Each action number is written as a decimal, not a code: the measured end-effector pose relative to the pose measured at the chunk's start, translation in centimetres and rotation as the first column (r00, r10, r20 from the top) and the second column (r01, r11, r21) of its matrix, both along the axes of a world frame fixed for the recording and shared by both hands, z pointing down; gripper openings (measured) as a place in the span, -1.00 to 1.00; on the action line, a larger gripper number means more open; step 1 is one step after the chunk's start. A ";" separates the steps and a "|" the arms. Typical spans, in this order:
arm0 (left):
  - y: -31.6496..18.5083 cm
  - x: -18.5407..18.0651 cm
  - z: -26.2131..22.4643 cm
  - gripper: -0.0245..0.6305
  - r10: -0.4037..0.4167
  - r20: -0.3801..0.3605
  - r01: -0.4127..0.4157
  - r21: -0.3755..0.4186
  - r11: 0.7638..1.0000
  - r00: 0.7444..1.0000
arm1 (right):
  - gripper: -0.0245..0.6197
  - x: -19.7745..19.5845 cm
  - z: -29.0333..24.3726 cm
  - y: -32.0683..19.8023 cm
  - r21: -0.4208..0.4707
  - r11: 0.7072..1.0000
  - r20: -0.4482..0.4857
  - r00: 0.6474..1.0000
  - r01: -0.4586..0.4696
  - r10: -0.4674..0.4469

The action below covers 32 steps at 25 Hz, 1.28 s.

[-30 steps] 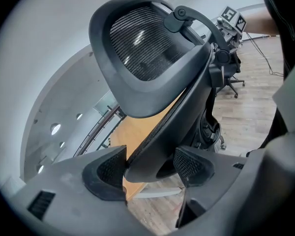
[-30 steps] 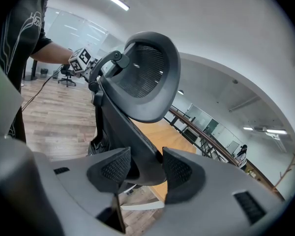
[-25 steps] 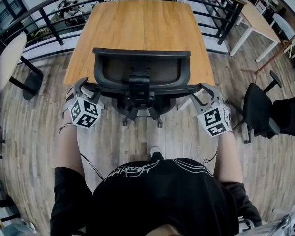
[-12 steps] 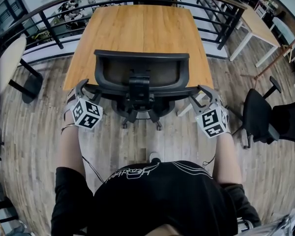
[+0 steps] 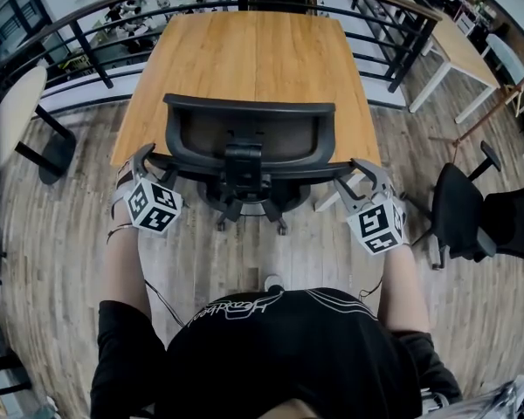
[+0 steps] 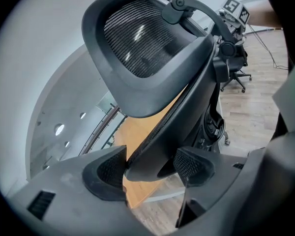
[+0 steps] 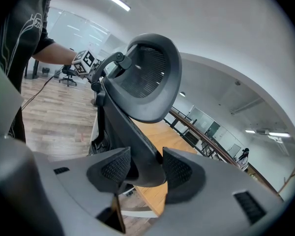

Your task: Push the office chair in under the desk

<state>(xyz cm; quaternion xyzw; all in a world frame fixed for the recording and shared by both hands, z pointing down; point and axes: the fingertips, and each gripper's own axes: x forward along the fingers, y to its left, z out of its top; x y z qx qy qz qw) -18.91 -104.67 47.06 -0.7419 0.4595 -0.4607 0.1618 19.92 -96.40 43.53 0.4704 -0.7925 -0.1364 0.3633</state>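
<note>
Office chair (image 5: 249, 133) nudged nearer wooden desk (image 5: 253, 51), left gripper (image 5: 144, 157) and right gripper (image 5: 358, 173) jaws clamping it, plank floor (image 5: 65, 225)

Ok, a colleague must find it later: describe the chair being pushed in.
Find the wooden desk by the railing. At its near end stands a black mesh-back office chair. Unlike the black chair at the right, the left gripper and right gripper clamp its backrest.
</note>
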 end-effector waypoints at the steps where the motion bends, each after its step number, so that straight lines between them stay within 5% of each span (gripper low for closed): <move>1: -0.1 0.0 0.1 -0.03 -0.002 0.002 0.002 0.000 1.000 1.000 | -0.20 0.0 0.2 -0.1 0.001 1.000 0.000 1.000 0.003 -0.003; 10: 0.2 0.2 0.2 -0.03 0.023 0.007 -0.023 -0.069 0.997 1.000 | -0.20 0.0 0.3 -0.1 -0.019 1.000 -0.005 1.000 -0.006 0.006; 15: 2.1 -1.3 -1.0 -0.03 -0.026 -0.108 0.018 -0.076 0.997 0.994 | -0.20 0.9 -1.5 0.8 0.017 0.999 -0.034 0.998 -0.052 0.052; 19: 5.0 -2.9 -2.3 -0.03 -0.073 -0.236 0.060 -0.061 0.996 0.969 | -0.20 1.2 -3.8 2.6 0.037 0.996 0.058 0.995 -0.079 0.076; 23: 8.9 -1.9 -4.9 -0.03 -0.090 -0.433 0.069 -0.063 0.996 0.897 | -0.20 -0.5 -6.0 5.3 0.044 0.997 0.179 0.982 -0.065 0.056; 27: 13.7 1.8 -7.8 -0.09 -0.004 -0.609 -0.055 -0.078 0.995 0.793 | -0.20 -3.1 -7.5 8.6 0.033 0.999 0.239 0.971 -0.027 0.019; 32: 20.1 5.6 -10.5 -0.54 0.084 -0.759 -0.200 -0.062 0.978 0.646 | -0.35 -8.0 -8.6 14.0 0.030 0.997 0.359 0.930 0.076 -0.082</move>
